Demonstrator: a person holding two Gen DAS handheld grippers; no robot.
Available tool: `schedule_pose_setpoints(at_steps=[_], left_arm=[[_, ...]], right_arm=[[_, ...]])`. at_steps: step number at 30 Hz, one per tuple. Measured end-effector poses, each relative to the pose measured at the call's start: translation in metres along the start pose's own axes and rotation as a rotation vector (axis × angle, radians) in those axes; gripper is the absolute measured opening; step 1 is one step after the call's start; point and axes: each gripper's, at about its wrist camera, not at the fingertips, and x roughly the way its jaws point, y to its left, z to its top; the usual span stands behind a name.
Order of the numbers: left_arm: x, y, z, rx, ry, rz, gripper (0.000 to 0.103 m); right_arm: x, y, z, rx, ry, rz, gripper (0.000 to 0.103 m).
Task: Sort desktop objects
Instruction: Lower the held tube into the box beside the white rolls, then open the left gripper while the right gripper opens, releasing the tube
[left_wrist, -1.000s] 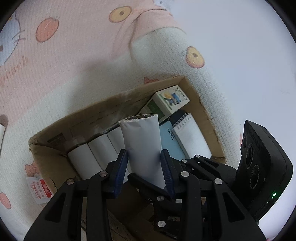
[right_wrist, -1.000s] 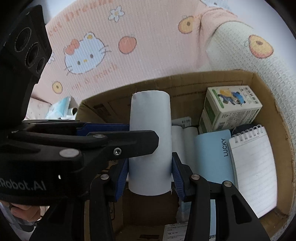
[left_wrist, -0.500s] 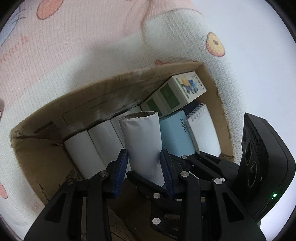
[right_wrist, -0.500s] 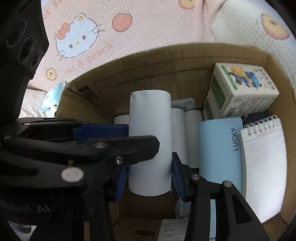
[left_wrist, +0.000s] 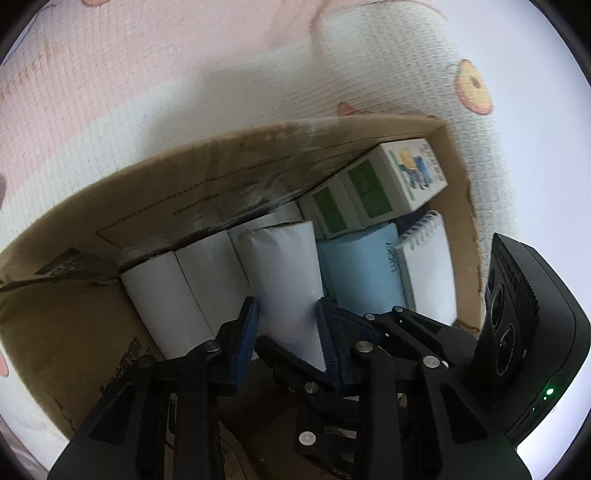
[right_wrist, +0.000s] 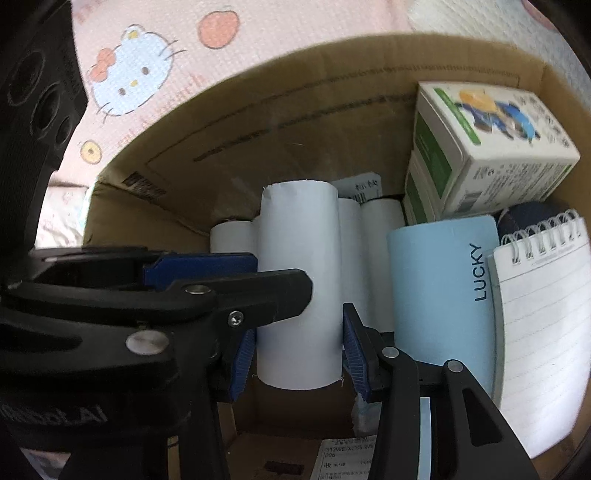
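Both grippers pinch one smooth white paper tube (right_wrist: 299, 280) inside the corrugated cardboard box (right_wrist: 295, 122). The right gripper (right_wrist: 298, 354) clamps its round lower end between ribbed blue pads. The left gripper (left_wrist: 286, 332) is closing on it, squashing its top flat. Behind the tube lie more white rolls (left_wrist: 166, 295); right of it, a glossy blue notebook (right_wrist: 439, 288) and a spiral pad (right_wrist: 543, 314).

A pink and white cartoon-print cloth (right_wrist: 155, 62) covers the surface. An open cardboard box (left_wrist: 258, 155) sits directly on it, near the cloth's rounded corner (left_wrist: 388, 48). A pale packet (right_wrist: 55, 218) lies beside the box.
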Motion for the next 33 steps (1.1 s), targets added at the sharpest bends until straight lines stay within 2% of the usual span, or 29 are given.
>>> schedule_pose_setpoints(at_steps=[5, 12, 14, 15, 17, 20, 23, 26, 30, 33], left_arm=[[0.002, 0.004, 0.000, -0.035, 0.009, 0.024, 0.031], [-0.003, 0.004, -0.006, -0.058, -0.042, 0.096, 0.028], [-0.007, 0.003, -0.013, -0.075, -0.057, 0.081, 0.027], [-0.009, 0.003, -0.015, -0.082, -0.053, 0.056, 0.027], [-0.012, 0.005, -0.018, -0.088, -0.046, 0.029, 0.021], [-0.021, 0.002, -0.024, -0.067, -0.090, 0.040, 0.013], [-0.026, 0.000, -0.028, -0.047, -0.130, 0.065, 0.013], [-0.027, 0.000, -0.025, -0.062, -0.133, 0.050, 0.012], [-0.037, 0.005, -0.030, -0.032, -0.167, 0.054, 0.012], [-0.040, -0.003, -0.026, 0.009, -0.196, 0.073, 0.020]], right_arm=[[-0.003, -0.003, -0.001, 0.001, -0.011, -0.005, 0.042], [-0.029, -0.008, -0.004, 0.001, -0.065, 0.002, 0.042], [-0.032, -0.007, -0.006, -0.002, -0.079, 0.011, 0.039], [-0.033, -0.007, -0.006, -0.007, -0.079, 0.007, 0.033], [-0.030, -0.006, -0.007, -0.015, -0.070, -0.016, 0.031], [-0.030, -0.003, -0.006, -0.021, -0.077, -0.025, 0.029], [-0.038, 0.008, -0.007, -0.047, -0.110, -0.076, 0.029], [-0.052, 0.023, -0.009, -0.087, -0.129, -0.064, 0.030], [-0.060, 0.046, -0.012, -0.120, -0.148, -0.122, 0.030], [-0.066, 0.049, -0.018, -0.114, -0.153, -0.150, 0.030]])
